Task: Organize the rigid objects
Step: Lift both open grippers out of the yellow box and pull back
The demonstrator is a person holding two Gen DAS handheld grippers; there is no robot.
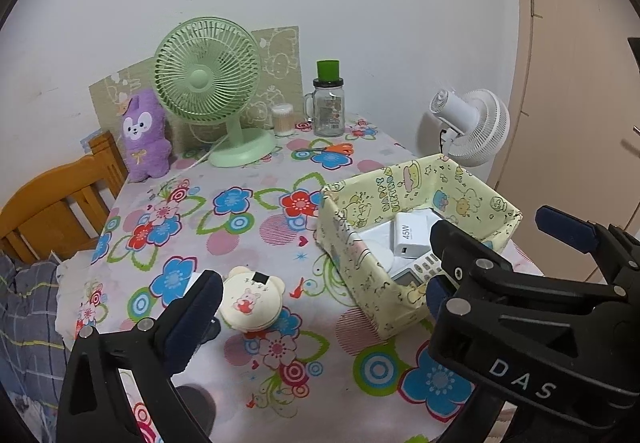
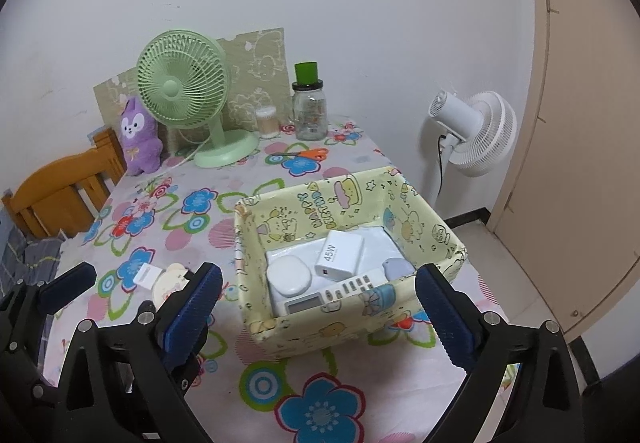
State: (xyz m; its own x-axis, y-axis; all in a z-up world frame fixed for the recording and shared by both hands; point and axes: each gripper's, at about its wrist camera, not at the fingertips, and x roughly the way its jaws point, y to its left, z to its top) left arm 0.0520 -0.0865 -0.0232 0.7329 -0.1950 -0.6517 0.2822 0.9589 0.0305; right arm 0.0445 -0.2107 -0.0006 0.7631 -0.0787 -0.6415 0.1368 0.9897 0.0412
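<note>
Now both tools gape wide, holding nothing: right tool (image 2: 316, 293) before the yellow box (image 2: 280, 331), left tool (image 1: 320, 291) just behind the bear-shaped case (image 1: 250, 301).

We see a floral-clothed desk (image 2: 168, 323); green fan (image 2: 180, 83), plush (image 2: 138, 139) at eleven o'clock, jar (image 2: 310, 115), scissors (image 2: 308, 155) at twelve, yellow box (image 2: 320, 331) centre, bear case (image 1: 250, 301) at nine.

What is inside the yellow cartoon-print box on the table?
The yellow box holds a white 45W charger, a round white case, a white remote control and a bluish object. Whatever lies beneath them is covered.
</note>
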